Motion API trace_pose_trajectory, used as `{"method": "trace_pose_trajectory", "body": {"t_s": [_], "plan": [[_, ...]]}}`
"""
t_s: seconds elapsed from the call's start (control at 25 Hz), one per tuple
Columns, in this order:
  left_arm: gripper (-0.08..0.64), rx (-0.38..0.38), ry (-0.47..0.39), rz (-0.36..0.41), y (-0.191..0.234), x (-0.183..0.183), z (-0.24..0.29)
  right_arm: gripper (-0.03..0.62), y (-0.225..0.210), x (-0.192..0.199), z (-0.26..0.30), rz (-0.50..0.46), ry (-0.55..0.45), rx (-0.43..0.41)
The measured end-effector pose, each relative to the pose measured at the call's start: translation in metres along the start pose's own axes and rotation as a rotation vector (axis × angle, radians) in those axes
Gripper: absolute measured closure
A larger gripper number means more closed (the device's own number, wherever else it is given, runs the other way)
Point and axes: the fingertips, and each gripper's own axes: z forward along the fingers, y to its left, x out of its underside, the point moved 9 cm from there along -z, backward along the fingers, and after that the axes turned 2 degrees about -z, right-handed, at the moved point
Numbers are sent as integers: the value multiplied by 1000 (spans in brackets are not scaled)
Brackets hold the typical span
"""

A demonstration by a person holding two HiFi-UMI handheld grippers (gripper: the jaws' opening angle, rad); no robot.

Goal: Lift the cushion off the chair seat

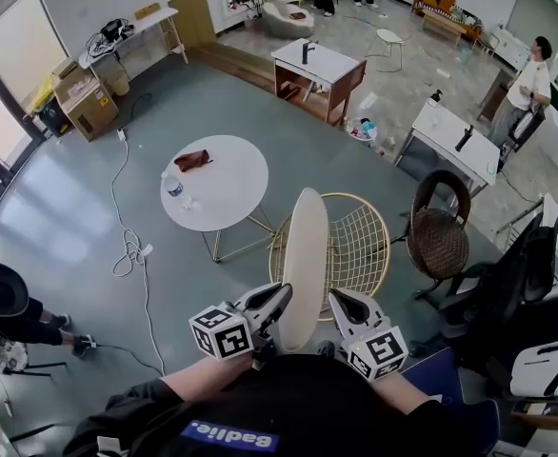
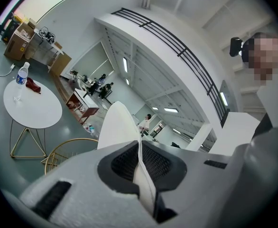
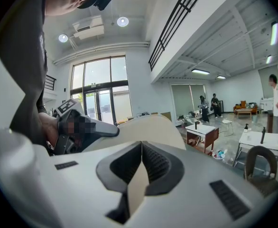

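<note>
The cushion (image 1: 305, 255) is held up on edge, seemingly clear of the wire chair (image 1: 360, 246) seat just beyond it. Its near rim is pinched by the left gripper (image 1: 277, 301) and the right gripper (image 1: 340, 301) (both clamped on it, side by side). Its long axis is pointed straight away from both grippers, and neither is nearer.

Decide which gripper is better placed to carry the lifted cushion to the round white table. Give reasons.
Left, probably. Both grippers are shut on the near edge of the cushion, but the left gripper is on the side nearer the round table; the right gripper is on the far side.
</note>
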Motion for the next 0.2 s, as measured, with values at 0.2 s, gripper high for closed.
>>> {"method": "trace_pose_trajectory", "body": {"t_s": [0.2], "plan": [[528,5,5,-3,0,0,-2,563,1,1,0,4,7,0]]}}
